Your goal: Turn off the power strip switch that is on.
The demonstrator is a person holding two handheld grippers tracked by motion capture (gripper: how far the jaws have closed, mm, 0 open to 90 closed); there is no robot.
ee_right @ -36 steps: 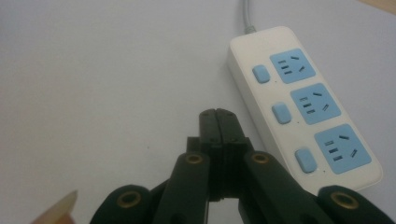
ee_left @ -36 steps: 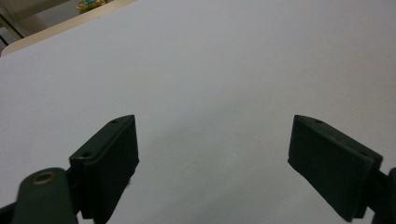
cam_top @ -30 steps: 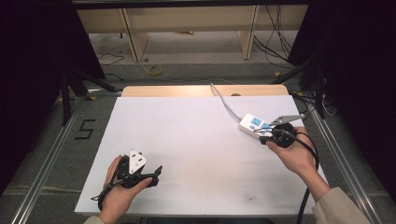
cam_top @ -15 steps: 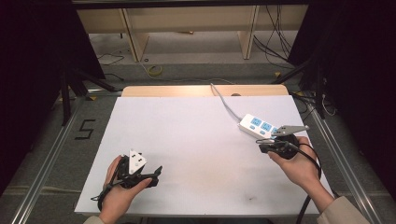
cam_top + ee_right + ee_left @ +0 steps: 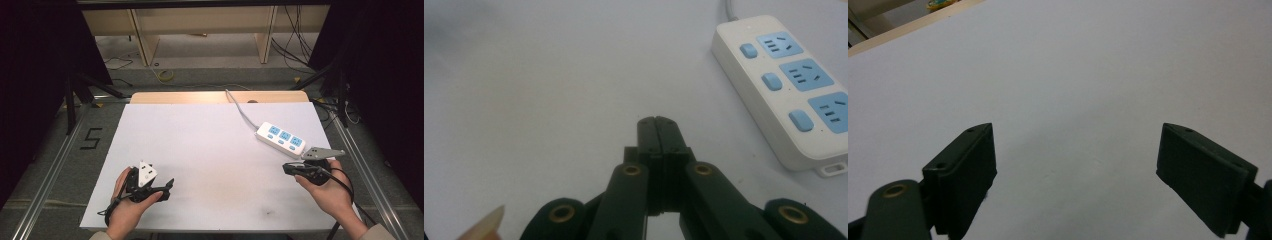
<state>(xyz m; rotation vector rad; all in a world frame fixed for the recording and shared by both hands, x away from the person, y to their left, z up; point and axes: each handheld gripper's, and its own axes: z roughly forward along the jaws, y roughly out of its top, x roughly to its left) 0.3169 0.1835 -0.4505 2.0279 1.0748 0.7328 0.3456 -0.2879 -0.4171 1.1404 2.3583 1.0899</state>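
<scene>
A white table (image 5: 210, 150) carried a white power strip (image 5: 280, 138) with three blue sockets near its far right corner, the strip's grey cord (image 5: 240, 107) running off toward the table's far edge. Just beside the strip's near end, apart from it, the right gripper (image 5: 289, 168) lay in the person's right hand (image 5: 330, 192) with its jaws pressed together on nothing. Well away from the strip, near the table's front left corner, the left gripper (image 5: 167, 186) rested in the left hand (image 5: 127, 207), its jaws spread wide and empty above the bare white surface.
</scene>
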